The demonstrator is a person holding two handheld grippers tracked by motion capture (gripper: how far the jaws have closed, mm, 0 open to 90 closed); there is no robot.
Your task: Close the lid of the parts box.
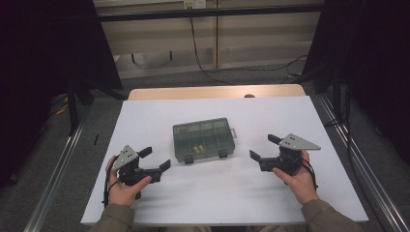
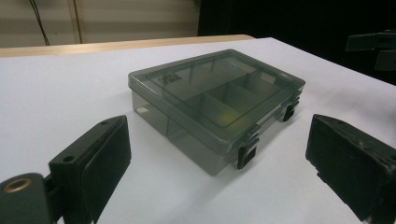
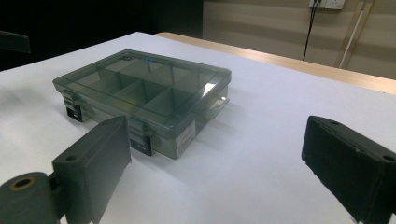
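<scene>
Leftmost in the high view, the left gripper rests low over the white table sheet, held in the person's left hand, with its jaws spread wide and nothing between them. A grey three-cornered plate sits on top of it and a black cable trails down past the wrist. Its jaws point toward the middle of the sheet, and the bare white surface is all that lies between them and the box.

Moving to the centre, the compartment box lies flat on the sheet, well apart from both grippers. It is a smoky, see-through case with its lid down, and two dark latches sit on its near long side. Inner dividers show through the lid, and something small and yellow lies in one of the near compartments. In the left gripper view the box lies ahead, framed between the two black jaws, its near corner turned toward the camera. In the right gripper view the box lies ahead and to the left of the gap, and a pale tab juts from its short side.

To the right, the right gripper is held in the right hand, its jaws likewise parted and empty, aimed toward the box across open sheet.

Beyond the sheet a strip of wooden tabletop shows at the far edge, then grey floor with a black cable running across it and pale wall panels behind. Dark curtains flank both sides.
</scene>
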